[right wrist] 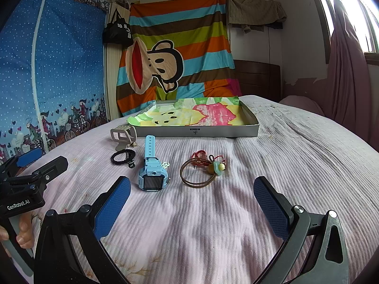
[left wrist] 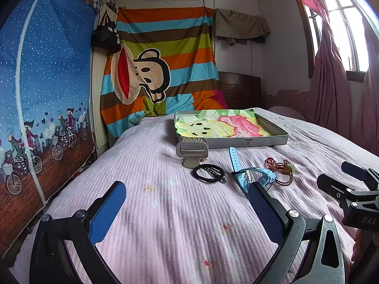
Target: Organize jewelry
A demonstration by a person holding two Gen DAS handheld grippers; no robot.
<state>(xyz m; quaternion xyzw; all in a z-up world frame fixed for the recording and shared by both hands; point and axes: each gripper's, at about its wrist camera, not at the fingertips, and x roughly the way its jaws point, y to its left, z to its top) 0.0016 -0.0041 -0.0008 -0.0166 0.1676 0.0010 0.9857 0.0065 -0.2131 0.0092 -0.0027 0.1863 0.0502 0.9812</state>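
Observation:
A light blue watch (right wrist: pixel 152 168) lies on the bed, also in the left wrist view (left wrist: pixel 248 174). Left of it lies a black braided bracelet (right wrist: pixel 122 158) (left wrist: pixel 208 173). Right of it lie brown bangles with a red cord and a green charm (right wrist: pixel 201 169) (left wrist: pixel 281 171). A beige hair claw clip (right wrist: pixel 123 135) (left wrist: pixel 192 152) stands before a shallow grey box (right wrist: pixel 196 132) (left wrist: pixel 248 141) lined with a colourful cloth. My left gripper (left wrist: pixel 187 207) is open and empty, short of the items. My right gripper (right wrist: pixel 192 201) is open and empty, just short of the watch and bangles.
The pink striped bedspread (right wrist: pixel 284 165) covers the bed. A blue fabric wardrobe (left wrist: pixel 42 90) stands on the left, a striped monkey cloth (left wrist: pixel 161 71) hangs at the back, and a curtain (left wrist: pixel 331 90) hangs on the right. Each gripper shows at the edge of the other's view.

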